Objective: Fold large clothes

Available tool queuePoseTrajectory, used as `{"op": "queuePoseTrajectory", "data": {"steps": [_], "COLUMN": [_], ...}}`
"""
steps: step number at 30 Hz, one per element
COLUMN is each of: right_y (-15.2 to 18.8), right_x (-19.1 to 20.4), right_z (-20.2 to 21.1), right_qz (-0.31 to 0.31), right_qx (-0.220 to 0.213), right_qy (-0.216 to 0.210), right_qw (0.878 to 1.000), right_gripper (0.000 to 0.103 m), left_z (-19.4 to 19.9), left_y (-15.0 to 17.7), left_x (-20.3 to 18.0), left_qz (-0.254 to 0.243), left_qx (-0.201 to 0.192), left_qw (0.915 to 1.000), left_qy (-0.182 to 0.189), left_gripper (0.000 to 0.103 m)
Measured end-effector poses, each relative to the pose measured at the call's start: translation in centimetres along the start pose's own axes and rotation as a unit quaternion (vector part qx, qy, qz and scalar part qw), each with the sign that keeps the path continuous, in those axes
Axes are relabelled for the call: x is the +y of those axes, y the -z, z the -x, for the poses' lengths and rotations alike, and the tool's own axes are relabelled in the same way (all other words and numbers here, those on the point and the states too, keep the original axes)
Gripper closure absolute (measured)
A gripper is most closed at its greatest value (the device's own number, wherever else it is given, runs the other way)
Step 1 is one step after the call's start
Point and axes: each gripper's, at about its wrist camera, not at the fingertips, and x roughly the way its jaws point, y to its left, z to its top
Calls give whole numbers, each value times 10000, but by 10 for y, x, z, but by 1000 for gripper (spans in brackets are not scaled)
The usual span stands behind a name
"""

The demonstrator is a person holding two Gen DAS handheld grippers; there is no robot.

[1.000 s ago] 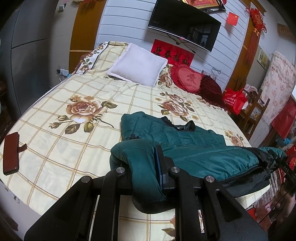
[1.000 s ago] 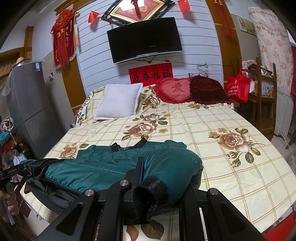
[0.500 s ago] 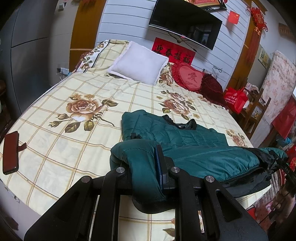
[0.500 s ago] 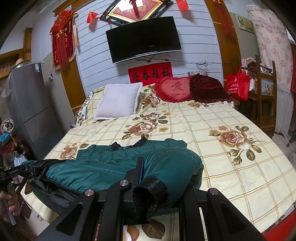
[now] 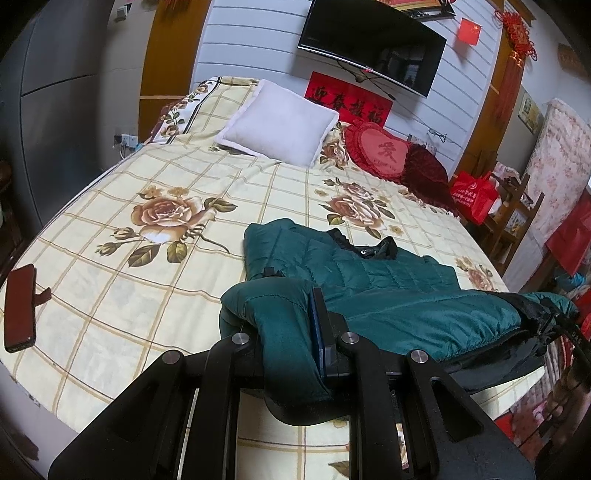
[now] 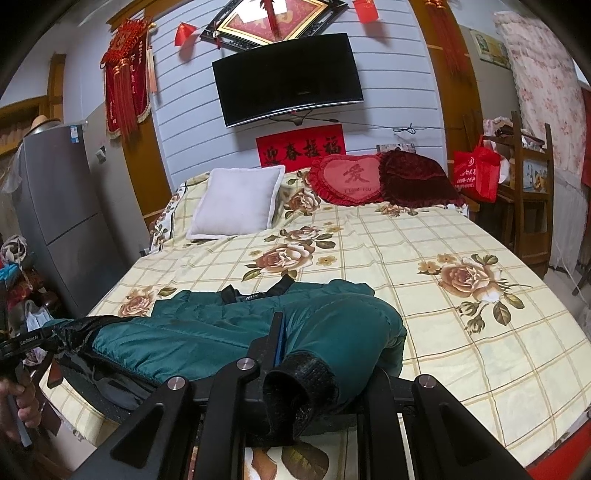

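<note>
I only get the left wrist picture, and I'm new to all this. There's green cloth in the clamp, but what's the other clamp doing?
Observer: The right gripper is shut on the green jacket, at a black cuff.
Operator: Anything above the TV?
Observer: A framed red and gold diamond picture.
Operator: And left of the bed?
Observer: A grey fridge with a hat on top.

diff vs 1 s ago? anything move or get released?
Nothing visibly changed. The left gripper stays shut on the near-left fold of the green jacket, the right gripper on its dark-cuffed sleeve end. The jacket lies the same on the bed; the phone has not moved.
</note>
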Motion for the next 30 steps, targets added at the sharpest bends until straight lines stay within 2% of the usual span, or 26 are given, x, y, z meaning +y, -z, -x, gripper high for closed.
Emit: {"op": "queuePoseTrajectory", "data": {"steps": [6, 15, 23, 30], "right_y": [2, -14, -33, -46], "right_x": [-4, -12, -19, -26], "right_z": [-14, -45, -91, -141], "right_qz": [-38, -59, -91, -133], "right_qx": [80, 113, 216, 421], "right_qy": [29, 90, 150, 215], "right_qw": [10000, 9999, 9996, 9988], "right_gripper": [89, 89, 89, 89], "left_z": [-21, -55, -105, -151], "left_y": [-9, -45, -77, -87], "left_x": [-1, -8, -14, -10], "left_qz": [-47, -111, -199, -135], "left_qx": [92, 95, 202, 334], "left_qw": [9999, 9999, 9992, 9983], "left_qy": [-43, -92, -276, -448], "left_gripper": [88, 88, 88, 88]}}
